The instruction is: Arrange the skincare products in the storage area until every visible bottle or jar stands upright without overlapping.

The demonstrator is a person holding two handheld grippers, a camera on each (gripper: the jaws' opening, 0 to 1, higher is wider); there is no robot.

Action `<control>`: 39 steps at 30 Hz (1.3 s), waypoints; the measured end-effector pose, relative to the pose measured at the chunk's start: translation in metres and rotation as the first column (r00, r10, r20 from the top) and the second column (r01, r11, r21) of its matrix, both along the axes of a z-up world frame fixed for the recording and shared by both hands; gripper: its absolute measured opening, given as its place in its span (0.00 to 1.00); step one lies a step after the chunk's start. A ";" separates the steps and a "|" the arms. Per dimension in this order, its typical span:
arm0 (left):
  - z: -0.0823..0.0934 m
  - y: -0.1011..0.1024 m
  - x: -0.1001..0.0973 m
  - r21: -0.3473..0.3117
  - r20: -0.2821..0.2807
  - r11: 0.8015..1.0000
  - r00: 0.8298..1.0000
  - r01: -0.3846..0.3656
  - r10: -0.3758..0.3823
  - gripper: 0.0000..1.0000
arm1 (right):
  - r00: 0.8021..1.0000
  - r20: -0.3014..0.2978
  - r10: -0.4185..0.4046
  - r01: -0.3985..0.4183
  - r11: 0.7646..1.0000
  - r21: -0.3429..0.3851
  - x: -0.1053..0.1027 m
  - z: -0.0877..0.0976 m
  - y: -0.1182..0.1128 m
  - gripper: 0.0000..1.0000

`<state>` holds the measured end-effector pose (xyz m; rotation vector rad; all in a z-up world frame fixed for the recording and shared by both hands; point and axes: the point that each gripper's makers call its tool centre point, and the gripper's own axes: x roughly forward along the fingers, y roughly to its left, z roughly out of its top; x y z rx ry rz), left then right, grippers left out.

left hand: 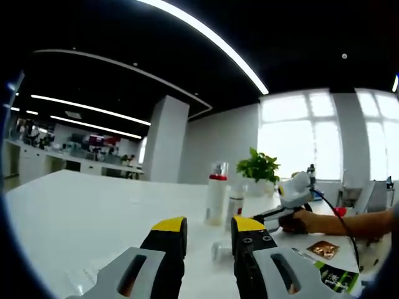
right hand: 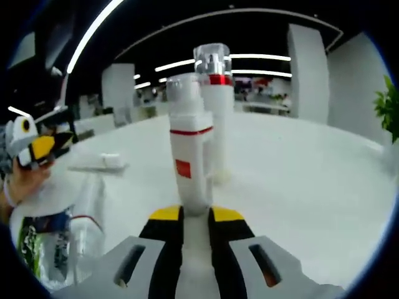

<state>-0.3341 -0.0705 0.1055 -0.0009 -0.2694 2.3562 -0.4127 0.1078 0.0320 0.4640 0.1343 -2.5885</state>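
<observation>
Two bottles stand upright on the white counter [right hand: 299, 187], one behind the other as seen along the right claw [right hand: 197, 215]. Its yellow-tipped jaws press on either side of the base of the near white bottle with the red band [right hand: 188, 162], whose long axis runs straight up from between them. The taller bottle with the clear cap [right hand: 215, 93] stands just beyond and slightly to the right, close but apparently not touching.

A third item, a small white tube [right hand: 100, 163], lies on its side well to the left of that claw, its long axis roughly across the view. In the left gripper view it lies just ahead of the left claw [left hand: 209, 227], low between the jaw tips, so I judge the left hand the nearer one to raise it. The left claw's jaws are narrowly parted and hold nothing.
</observation>
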 end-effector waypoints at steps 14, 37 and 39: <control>0.000 -0.001 -0.004 -0.005 0.002 1.000 1.000 0.001 -0.001 0.28 | 0.995 -0.051 0.084 -0.082 0.996 0.029 -0.010 0.001 -0.009 0.25; 0.004 -0.003 0.000 0.020 -0.005 1.000 1.000 0.000 0.000 0.29 | 0.913 -0.364 0.184 -0.251 0.957 -0.148 0.043 0.094 -0.028 0.63; 0.004 -0.003 0.000 0.021 -0.005 1.000 1.000 0.000 0.000 0.29 | 0.908 -0.353 0.224 -0.291 0.945 -0.151 0.049 0.095 -0.037 0.56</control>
